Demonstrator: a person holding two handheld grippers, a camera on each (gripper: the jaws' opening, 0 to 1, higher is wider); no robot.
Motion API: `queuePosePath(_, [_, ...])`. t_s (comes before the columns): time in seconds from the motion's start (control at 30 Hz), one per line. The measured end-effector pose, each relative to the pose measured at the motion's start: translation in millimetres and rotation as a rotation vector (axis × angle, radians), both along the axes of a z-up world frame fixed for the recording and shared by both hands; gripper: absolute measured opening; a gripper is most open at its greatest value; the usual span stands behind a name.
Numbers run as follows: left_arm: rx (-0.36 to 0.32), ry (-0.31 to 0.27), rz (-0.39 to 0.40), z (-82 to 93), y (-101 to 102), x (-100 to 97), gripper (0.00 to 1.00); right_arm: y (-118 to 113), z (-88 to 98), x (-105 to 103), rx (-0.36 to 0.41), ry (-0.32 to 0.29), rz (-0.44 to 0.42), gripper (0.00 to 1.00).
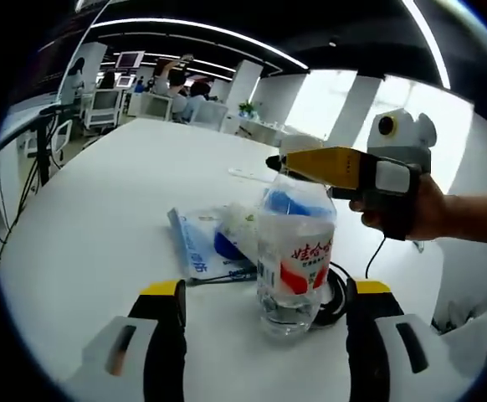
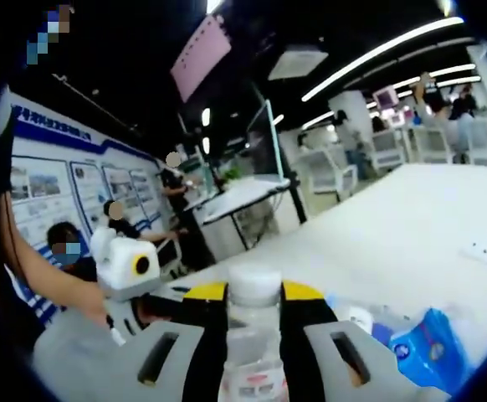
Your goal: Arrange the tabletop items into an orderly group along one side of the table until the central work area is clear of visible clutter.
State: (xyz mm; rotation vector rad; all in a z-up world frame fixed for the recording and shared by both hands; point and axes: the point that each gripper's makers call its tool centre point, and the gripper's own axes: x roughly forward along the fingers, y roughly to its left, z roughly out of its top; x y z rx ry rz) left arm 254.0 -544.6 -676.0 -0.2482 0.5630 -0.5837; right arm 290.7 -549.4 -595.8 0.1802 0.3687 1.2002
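Left gripper view: the left hand-held gripper (image 1: 265,306) stands wide open, its jaws on either side of a bottle (image 1: 294,255) and clear of it, gripping nothing. The bottle is clear plastic with a red-and-white label, upright on the white table (image 1: 101,218). A black cable (image 1: 337,295) lies coiled at its base. Just behind it lie blue-and-white packets (image 1: 231,237) on a flat blue-printed sheet (image 1: 192,243). The right hand-held gripper (image 1: 279,165) enters from the right, held by a hand (image 1: 423,209), its tip at the bottle's top.

Right gripper view: the right hand-held gripper (image 2: 253,295) is closed on the bottle's (image 2: 253,335) neck, the white cap (image 2: 254,283) showing between its yellow-tipped jaws. A blue packet (image 2: 428,343) lies to the right on the table (image 2: 411,218). The left hand-held gripper's body shows at left.

Further off: desks, chairs and people.
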Motion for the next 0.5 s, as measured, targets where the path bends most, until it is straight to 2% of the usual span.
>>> queuePosePath(0.33, [0.022, -0.021, -0.071, 0.1, -14, -2.0, 0.69, 1, 2.3, -20, -0.005, -0.062, 0.009, 0.18])
queuePosePath(0.5, [0.042, -0.040, -0.141, -0.7, -23, -7.6, 0.61, 0, 4.8, -33, 0.000, -0.122, 0.031, 0.18])
